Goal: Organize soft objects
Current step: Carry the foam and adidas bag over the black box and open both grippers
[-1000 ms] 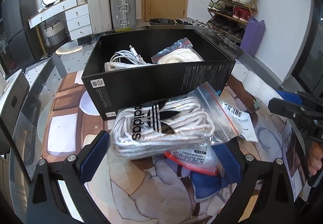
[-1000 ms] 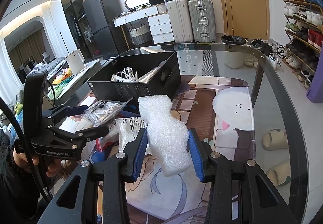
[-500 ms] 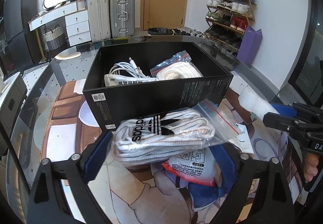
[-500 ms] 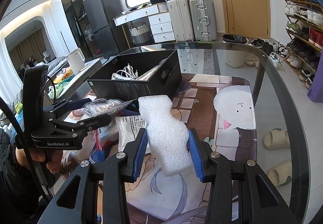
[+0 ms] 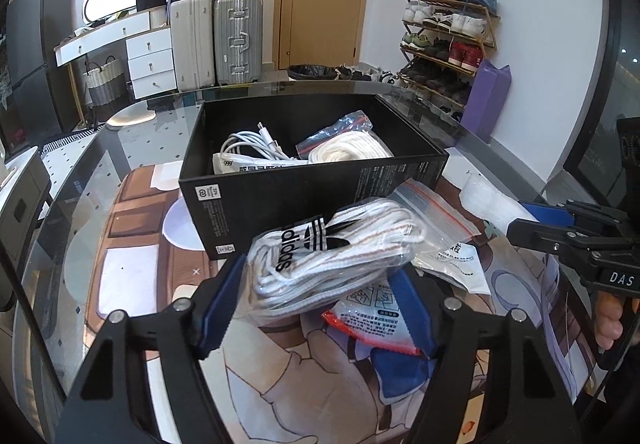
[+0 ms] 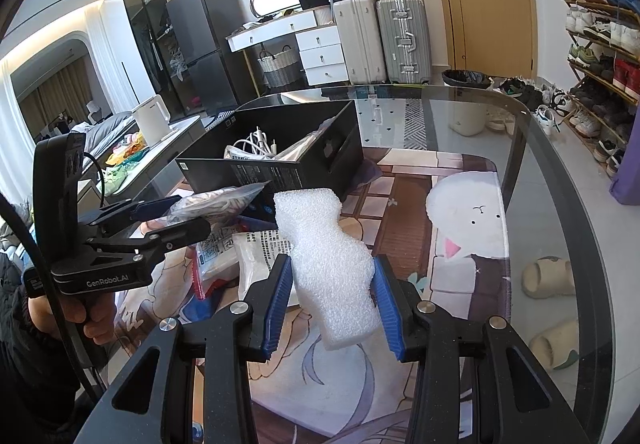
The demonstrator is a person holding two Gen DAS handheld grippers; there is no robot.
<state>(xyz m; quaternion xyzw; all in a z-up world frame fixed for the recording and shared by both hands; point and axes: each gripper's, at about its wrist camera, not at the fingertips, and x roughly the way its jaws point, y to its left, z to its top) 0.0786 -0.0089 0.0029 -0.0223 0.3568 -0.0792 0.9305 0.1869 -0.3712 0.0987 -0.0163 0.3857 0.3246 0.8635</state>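
Left wrist view: we hold the left gripper (image 5: 316, 292) with its fingers (image 5: 218, 304) closed on a zip bag of white laces (image 5: 332, 256), lifted clear of the desk (image 5: 80, 204) just in front of the black box (image 5: 304, 196); the box already holds a white cable (image 5: 248, 142) and a second bagged cord (image 5: 352, 148). To do this well, we judge, we raise the bag over the near wall before letting go, since its loose plastic tail could catch the rim. Right wrist view: the right gripper (image 6: 332, 304) has its fingers (image 6: 276, 304) pressed on a white foam piece (image 6: 328, 260), lifted in front of the box's corner, above loose packets (image 6: 256, 252). We judge a light squeeze suffices; the foam dents easily.
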